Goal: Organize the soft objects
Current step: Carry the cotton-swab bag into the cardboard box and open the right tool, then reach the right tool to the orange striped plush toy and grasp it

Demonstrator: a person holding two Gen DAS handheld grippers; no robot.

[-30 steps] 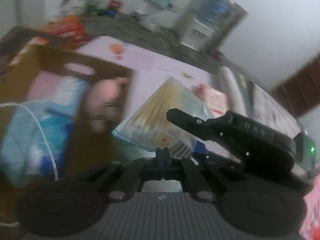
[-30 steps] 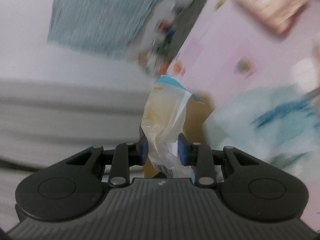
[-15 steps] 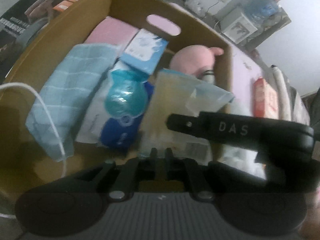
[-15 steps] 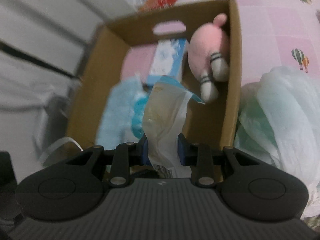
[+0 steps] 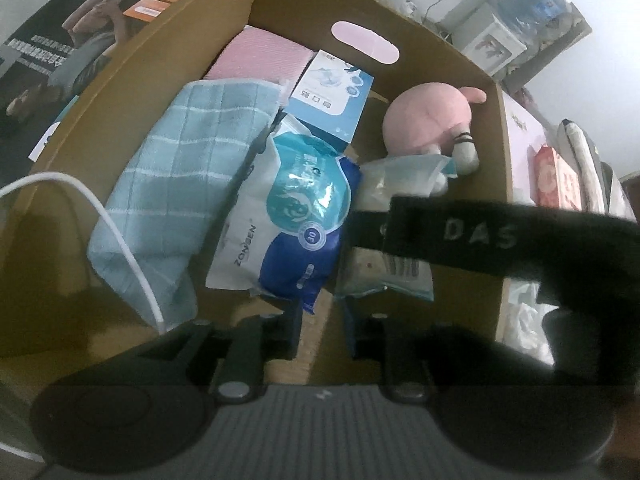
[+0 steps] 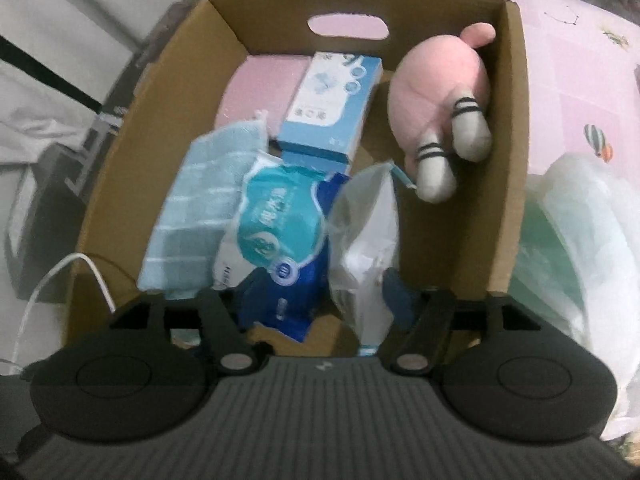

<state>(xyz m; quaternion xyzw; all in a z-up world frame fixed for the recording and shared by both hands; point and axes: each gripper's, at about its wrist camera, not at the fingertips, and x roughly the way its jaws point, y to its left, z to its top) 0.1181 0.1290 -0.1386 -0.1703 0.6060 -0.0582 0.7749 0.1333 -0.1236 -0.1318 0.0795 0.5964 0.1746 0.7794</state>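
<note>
The open brown cardboard box (image 6: 508,200) fills the middle of both views. In the right wrist view, the right gripper (image 6: 320,296) sits at the lower centre, its jaws opening. The clear plastic bag with a blue zip edge (image 6: 368,240) stands on end between its 2 blue-padded fingers (image 6: 396,296), close to the right-hand one; the pads do not appear to press on it. The bag rests inside the box, right of centre, its top corner touching the grey striped foot of the round pink plush toy (image 6: 440,76) in the upper right corner.

Left of the bag lies the teal, white and blue wet-wipe pack (image 6: 276,232), and left of that the light blue checked towel (image 6: 200,208). Above them sit a small light blue carton (image 6: 332,104) and a folded pink cloth (image 6: 260,88) against the far wall with its oval handle cut-out.

In the left wrist view, the left gripper (image 5: 320,332) is at the lower centre, jaws spread a little and opening, with only the box floor between them. The bag (image 5: 400,184) lies just above and right of it, partly hidden by the black body of the right gripper (image 5: 500,236). A thin white cable (image 5: 116,232) arcs over the towel (image 5: 188,176) at the left.
</note>
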